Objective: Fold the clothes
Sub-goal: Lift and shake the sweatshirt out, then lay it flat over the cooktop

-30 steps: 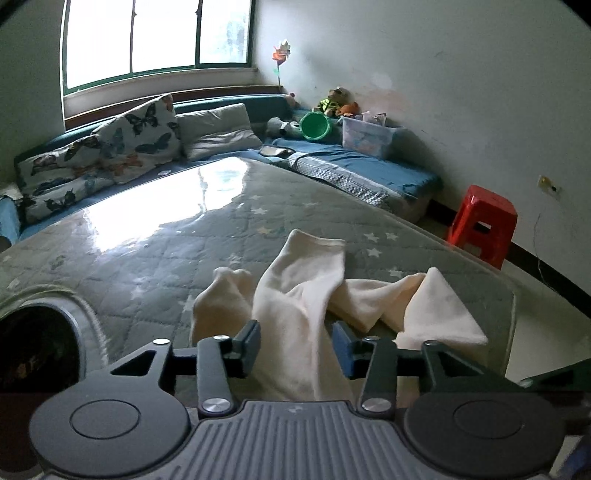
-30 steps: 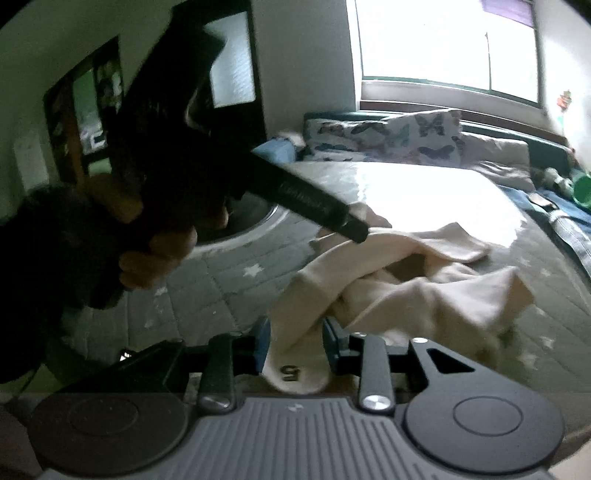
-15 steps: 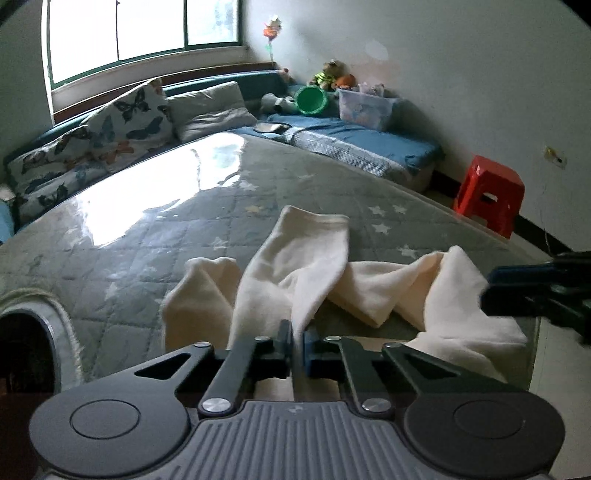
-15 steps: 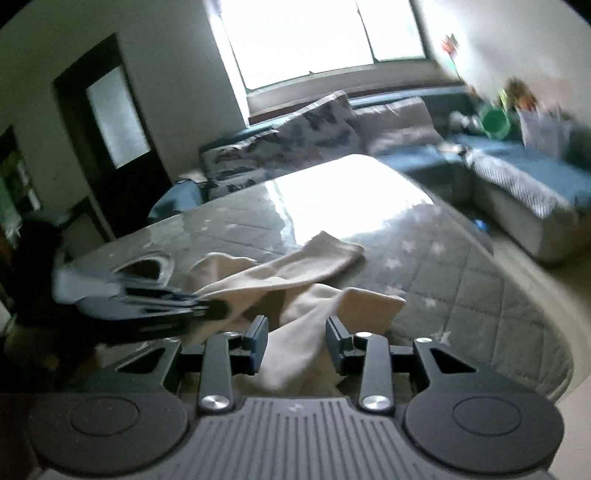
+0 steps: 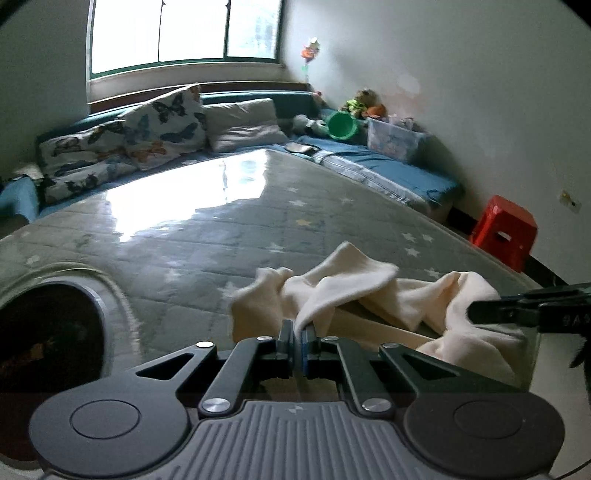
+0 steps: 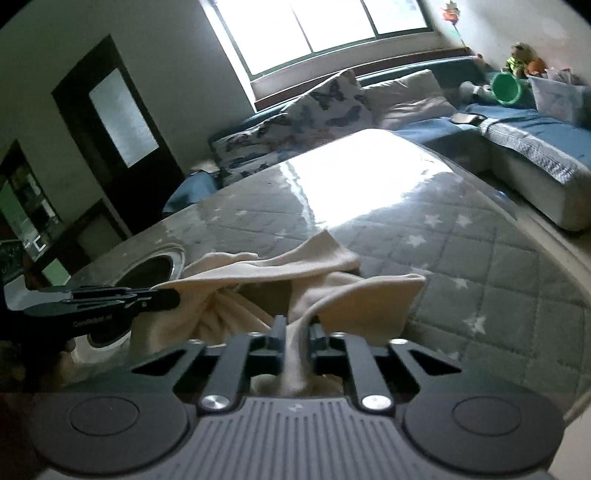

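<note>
A star-quilted mattress [image 5: 229, 236] fills the room under a bright window [image 5: 184, 31]; butterfly pillows [image 5: 162, 125] lie beyond it; a green bucket [image 5: 341, 125] and clear bin [image 5: 393, 140] sit right; a red stool [image 5: 504, 232] stands beside.

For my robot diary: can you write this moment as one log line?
left tongs: shut on cream garment | right tongs: shut on cream garment | garment: crumpled, unfolded

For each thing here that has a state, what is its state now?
Cream garment: crumpled, unfolded, on the star-patterned mat.
Left gripper: jaws shut on the garment.
Right gripper: jaws just closed, shut on the garment.
Green bucket: tipped on its side.
</note>
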Demonstrator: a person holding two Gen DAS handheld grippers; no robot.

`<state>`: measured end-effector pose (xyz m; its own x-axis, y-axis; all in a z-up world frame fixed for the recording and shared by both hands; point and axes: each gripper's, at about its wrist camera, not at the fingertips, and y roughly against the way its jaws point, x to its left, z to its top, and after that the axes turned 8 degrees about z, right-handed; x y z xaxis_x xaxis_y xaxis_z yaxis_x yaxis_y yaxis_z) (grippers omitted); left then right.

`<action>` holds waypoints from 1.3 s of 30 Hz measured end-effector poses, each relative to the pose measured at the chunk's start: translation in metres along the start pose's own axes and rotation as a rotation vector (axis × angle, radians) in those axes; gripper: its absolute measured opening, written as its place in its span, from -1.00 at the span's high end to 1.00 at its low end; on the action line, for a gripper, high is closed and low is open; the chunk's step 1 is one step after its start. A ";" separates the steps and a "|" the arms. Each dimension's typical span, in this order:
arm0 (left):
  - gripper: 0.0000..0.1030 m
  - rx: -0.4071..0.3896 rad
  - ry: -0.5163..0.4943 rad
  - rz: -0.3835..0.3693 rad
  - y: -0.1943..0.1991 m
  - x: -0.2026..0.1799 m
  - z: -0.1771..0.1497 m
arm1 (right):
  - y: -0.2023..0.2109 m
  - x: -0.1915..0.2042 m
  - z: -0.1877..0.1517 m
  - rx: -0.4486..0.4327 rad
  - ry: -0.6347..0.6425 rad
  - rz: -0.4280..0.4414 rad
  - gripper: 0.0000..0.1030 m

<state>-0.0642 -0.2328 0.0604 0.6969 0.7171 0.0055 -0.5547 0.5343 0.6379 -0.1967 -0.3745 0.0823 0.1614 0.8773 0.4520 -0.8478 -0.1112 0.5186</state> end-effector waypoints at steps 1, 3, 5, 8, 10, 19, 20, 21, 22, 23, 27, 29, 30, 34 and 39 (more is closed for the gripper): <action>0.91 -0.004 0.009 0.010 0.002 0.005 0.001 | 0.001 0.003 0.004 -0.008 0.012 0.001 0.94; 0.92 -0.018 0.028 0.031 0.008 0.015 0.004 | 0.001 0.010 0.014 -0.026 0.040 0.005 0.95; 0.92 -0.033 0.055 0.055 0.013 0.027 0.009 | -0.002 0.020 0.028 -0.042 0.075 0.007 0.95; 0.93 -0.054 0.113 0.098 0.020 0.053 0.018 | -0.010 0.038 0.054 -0.067 0.134 0.010 0.95; 0.93 -0.067 0.157 0.127 0.024 0.074 0.024 | -0.018 0.051 0.072 -0.087 0.168 0.020 0.95; 0.94 -0.239 0.355 0.287 0.084 0.181 0.084 | -0.055 0.113 0.177 -0.252 0.250 0.089 0.96; 0.94 -0.270 0.362 0.297 0.096 0.189 0.092 | -0.056 0.120 0.186 -0.276 0.261 0.094 0.96; 0.94 -0.297 0.359 0.310 0.108 0.194 0.099 | -0.057 0.126 0.195 -0.302 0.271 0.099 0.96; 0.94 -0.320 0.351 0.322 0.119 0.198 0.102 | -0.056 0.131 0.202 -0.325 0.273 0.109 0.96; 0.94 -0.337 0.341 0.333 0.128 0.200 0.103 | -0.055 0.134 0.207 -0.337 0.271 0.120 0.96; 0.93 -0.360 0.315 0.321 0.155 0.201 0.083 | -0.052 0.131 0.197 -0.320 0.291 0.132 0.96; 0.93 -0.316 0.293 0.309 0.156 0.196 0.063 | -0.055 0.121 0.180 -0.257 0.292 0.121 0.96; 0.93 -0.285 0.281 0.305 0.153 0.193 0.052 | -0.057 0.115 0.170 -0.216 0.290 0.113 0.96; 0.93 -0.118 0.257 0.270 0.135 0.177 -0.006 | -0.070 0.083 0.116 -0.029 0.250 0.074 0.95; 0.86 0.081 0.255 0.216 0.111 0.162 -0.069 | -0.088 0.049 0.049 0.172 0.217 -0.014 0.94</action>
<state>-0.0441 -0.0260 0.0791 0.4256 0.9041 -0.0392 -0.6321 0.3280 0.7021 -0.0896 -0.3443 0.0948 0.0443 0.9567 0.2876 -0.7452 -0.1601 0.6474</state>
